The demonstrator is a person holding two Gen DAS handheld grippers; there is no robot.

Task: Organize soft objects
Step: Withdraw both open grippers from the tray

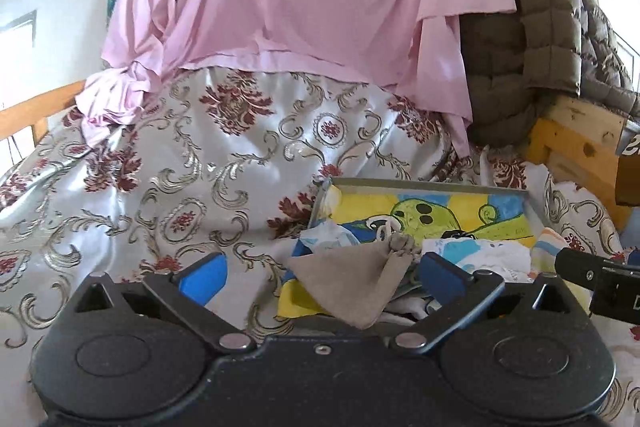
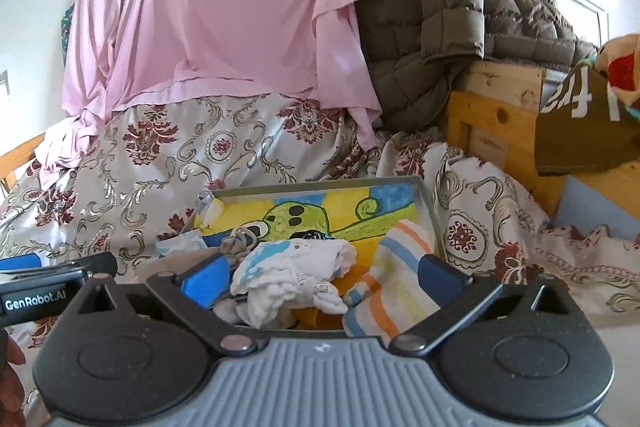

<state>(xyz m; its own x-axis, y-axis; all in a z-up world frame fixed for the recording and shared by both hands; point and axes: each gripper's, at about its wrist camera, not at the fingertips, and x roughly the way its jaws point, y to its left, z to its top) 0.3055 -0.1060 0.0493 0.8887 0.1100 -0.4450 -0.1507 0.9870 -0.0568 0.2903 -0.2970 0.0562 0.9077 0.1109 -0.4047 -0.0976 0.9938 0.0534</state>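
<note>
Both the left gripper (image 1: pixel 320 273) and right gripper (image 2: pixel 322 277) are spread wide and empty above the tray (image 2: pixel 320 183) holding the cloths (image 2: pixel 298 267); judged between placements, next picking another soft item.

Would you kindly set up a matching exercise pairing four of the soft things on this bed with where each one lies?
Things:
1. pink sheet
2. quilted brown jacket
3. striped cloth
4. grey cloth

Places:
A. over the tray's right side
B. draped high behind the tray
C. between the open left fingers
D. heaped on the wooden frame, right

Pairs: 1-B, 2-D, 3-A, 4-C
</note>
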